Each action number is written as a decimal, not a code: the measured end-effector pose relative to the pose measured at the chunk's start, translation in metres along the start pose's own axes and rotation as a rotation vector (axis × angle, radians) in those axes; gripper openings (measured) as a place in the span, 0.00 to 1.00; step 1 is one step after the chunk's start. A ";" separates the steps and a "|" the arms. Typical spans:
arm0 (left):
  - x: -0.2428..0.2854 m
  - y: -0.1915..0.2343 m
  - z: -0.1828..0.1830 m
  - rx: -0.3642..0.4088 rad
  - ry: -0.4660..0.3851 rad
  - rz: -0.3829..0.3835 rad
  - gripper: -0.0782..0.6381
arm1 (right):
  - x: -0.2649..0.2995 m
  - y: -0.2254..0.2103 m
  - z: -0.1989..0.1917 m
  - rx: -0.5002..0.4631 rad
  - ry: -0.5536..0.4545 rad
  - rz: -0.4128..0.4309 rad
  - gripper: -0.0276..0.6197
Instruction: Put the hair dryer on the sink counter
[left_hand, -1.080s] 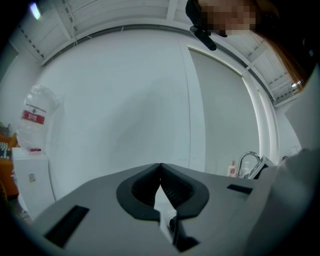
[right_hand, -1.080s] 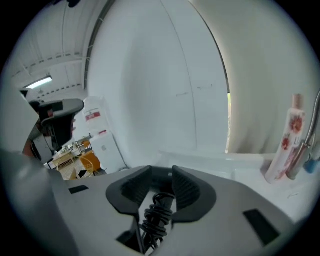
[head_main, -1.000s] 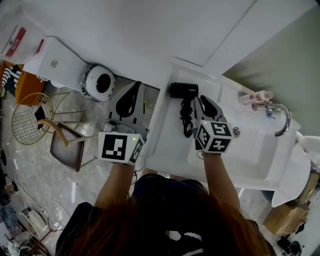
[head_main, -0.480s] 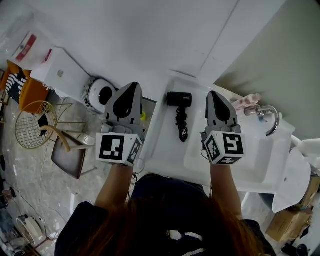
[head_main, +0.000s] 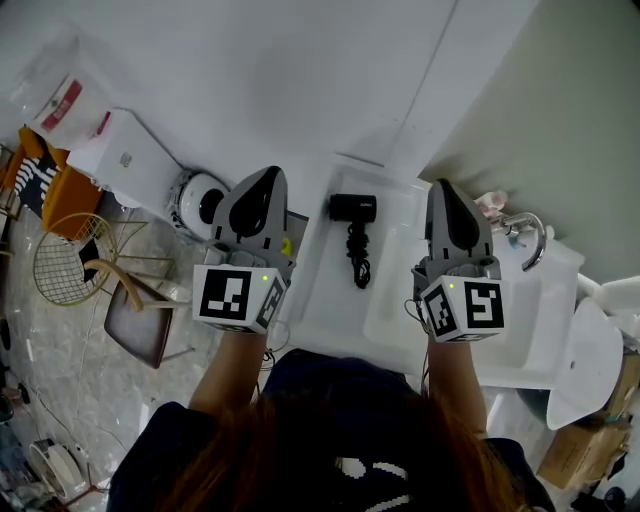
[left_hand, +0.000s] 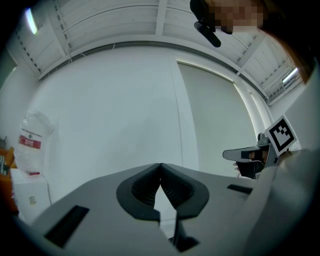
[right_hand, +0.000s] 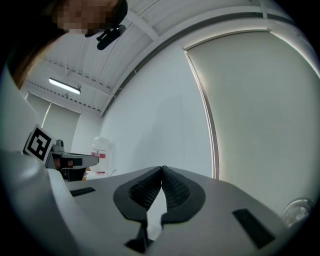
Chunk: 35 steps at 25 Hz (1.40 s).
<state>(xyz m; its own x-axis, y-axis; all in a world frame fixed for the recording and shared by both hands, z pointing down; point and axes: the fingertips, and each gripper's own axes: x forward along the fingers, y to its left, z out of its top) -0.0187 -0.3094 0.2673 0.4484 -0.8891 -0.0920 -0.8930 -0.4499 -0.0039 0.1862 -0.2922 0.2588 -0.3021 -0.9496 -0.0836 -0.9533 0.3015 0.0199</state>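
Observation:
The black hair dryer (head_main: 354, 208) lies on the white sink counter (head_main: 322, 300), its coiled cord (head_main: 357, 255) trailing toward me. Neither gripper touches it. My left gripper (head_main: 262, 183) hangs raised to the left of the counter, over the floor, jaws shut and empty. My right gripper (head_main: 446, 196) is held high to the right of the dryer, above the basin, its jaws also shut with nothing between them. In the left gripper view my left gripper (left_hand: 160, 165) faces a blank white wall. The right gripper view shows my right gripper (right_hand: 162, 168) pointing at wall and a pale panel.
A chrome tap (head_main: 530, 240) and the basin (head_main: 520, 310) sit at the counter's right. Left of the counter are a small round white appliance (head_main: 196, 198), a white cabinet (head_main: 120, 150), a wooden chair (head_main: 135, 300) and a gold wire basket (head_main: 62, 262) on the marble floor.
The right gripper has lifted off the hair dryer and drawn away to the right; the dryer stays on the counter. The left gripper has also risen.

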 end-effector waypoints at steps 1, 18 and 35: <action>-0.001 -0.001 0.002 0.002 -0.004 -0.001 0.13 | -0.001 0.000 0.004 0.002 -0.009 0.002 0.07; -0.015 0.002 0.014 0.004 -0.037 0.025 0.13 | -0.007 0.013 0.017 0.019 -0.037 0.032 0.07; -0.014 -0.003 0.006 -0.014 -0.026 0.010 0.13 | -0.013 0.007 0.015 0.009 -0.024 0.007 0.07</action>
<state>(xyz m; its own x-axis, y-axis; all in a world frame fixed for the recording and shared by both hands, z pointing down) -0.0222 -0.2953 0.2630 0.4380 -0.8913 -0.1173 -0.8968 -0.4422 0.0113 0.1832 -0.2766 0.2455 -0.3079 -0.9453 -0.1072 -0.9512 0.3085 0.0119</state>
